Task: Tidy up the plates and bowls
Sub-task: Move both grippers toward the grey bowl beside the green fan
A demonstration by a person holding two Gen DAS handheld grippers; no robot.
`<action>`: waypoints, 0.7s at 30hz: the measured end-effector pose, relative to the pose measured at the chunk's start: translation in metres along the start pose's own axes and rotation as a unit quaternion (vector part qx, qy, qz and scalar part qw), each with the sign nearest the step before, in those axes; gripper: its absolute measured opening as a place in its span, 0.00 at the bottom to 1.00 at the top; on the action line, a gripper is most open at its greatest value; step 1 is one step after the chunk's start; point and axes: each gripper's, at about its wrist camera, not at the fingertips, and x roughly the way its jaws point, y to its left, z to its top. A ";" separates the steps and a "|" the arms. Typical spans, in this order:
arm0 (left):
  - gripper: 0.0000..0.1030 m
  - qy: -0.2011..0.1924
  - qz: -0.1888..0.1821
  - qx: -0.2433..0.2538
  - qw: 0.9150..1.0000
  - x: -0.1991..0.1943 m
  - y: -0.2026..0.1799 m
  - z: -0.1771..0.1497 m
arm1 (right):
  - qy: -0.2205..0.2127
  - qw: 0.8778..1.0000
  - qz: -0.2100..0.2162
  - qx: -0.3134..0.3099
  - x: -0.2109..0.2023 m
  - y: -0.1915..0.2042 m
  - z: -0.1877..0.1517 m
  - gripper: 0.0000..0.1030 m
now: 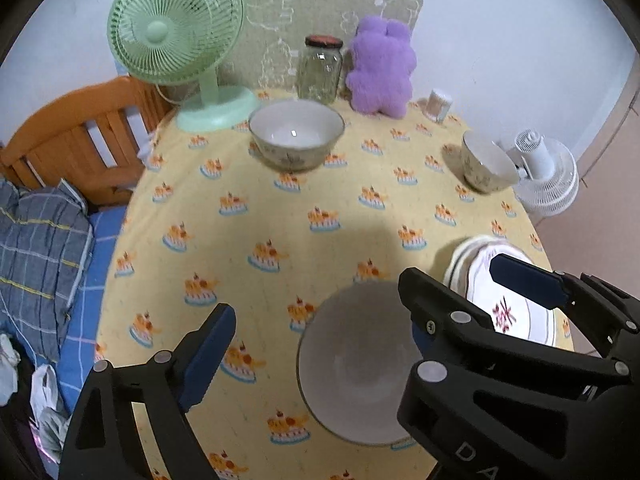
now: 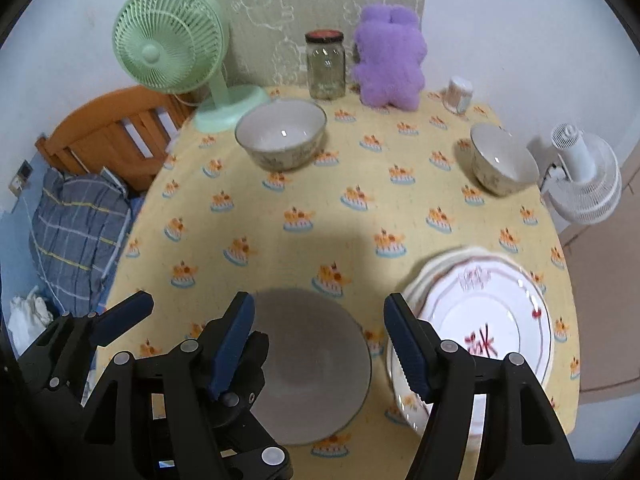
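Below both sets of fingers, near bowl (image 2: pixel 316 364) rests on table (image 1: pixel 280 216); left gripper (image 1: pixel 316 340) and right gripper (image 2: pixel 320 344) gape empty. Plate stack (image 2: pixel 488 328) sits beside. Judged next: collect far bowl (image 2: pixel 280 134).

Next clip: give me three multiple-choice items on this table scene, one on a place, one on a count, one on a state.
1. Where is the plate stack?
A. right of the near bowl
B. behind the green fan
C. inside a bowl

2. How many bowls are on the table?
A. one
B. three
C. five

3. The right gripper is:
A. shut on a plate
B. shut on the jar
C. open, holding nothing

Key: 1 A, the stack sits beside that bowl; 2 B, one near, two far; 3 C, nothing touches its pads.
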 end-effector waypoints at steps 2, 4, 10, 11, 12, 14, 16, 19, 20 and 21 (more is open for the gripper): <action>0.88 -0.004 0.007 -0.006 1.000 -0.002 0.000 0.009 | -0.004 1.000 0.014 -0.006 0.000 -0.002 0.010 0.68; 0.88 -0.010 0.010 -0.012 1.000 -0.003 -0.002 0.020 | -0.007 1.000 0.020 -0.014 -0.002 -0.003 0.021 0.68; 0.88 -0.020 0.027 -0.036 0.999 0.002 -0.003 0.052 | -0.016 0.998 0.034 -0.041 0.001 -0.008 0.056 0.68; 0.88 -0.020 0.030 -0.039 0.999 0.004 -0.004 0.056 | -0.015 0.998 0.036 -0.047 0.003 -0.009 0.063 0.68; 0.88 -0.019 0.033 -0.042 0.998 0.006 -0.004 0.060 | -0.014 0.998 0.037 -0.051 0.005 -0.009 0.068 0.68; 0.88 -0.020 0.038 -0.048 0.998 0.011 -0.004 0.070 | -0.014 0.997 0.042 -0.057 0.010 -0.011 0.079 0.68; 0.88 -0.020 0.047 -0.050 0.997 0.017 -0.005 0.079 | -0.015 0.997 0.049 -0.064 0.017 -0.013 0.090 0.68; 0.88 -0.025 0.063 -0.055 0.996 0.023 -0.005 0.093 | -0.019 0.996 0.061 -0.067 0.026 -0.016 0.106 0.69; 0.88 -0.028 0.071 -0.057 0.995 0.025 -0.006 0.098 | -0.020 0.996 0.064 -0.067 0.028 -0.018 0.110 0.69; 0.88 -0.032 0.078 -0.057 0.995 0.027 -0.006 0.102 | -0.022 0.995 0.069 -0.068 0.032 -0.019 0.116 0.69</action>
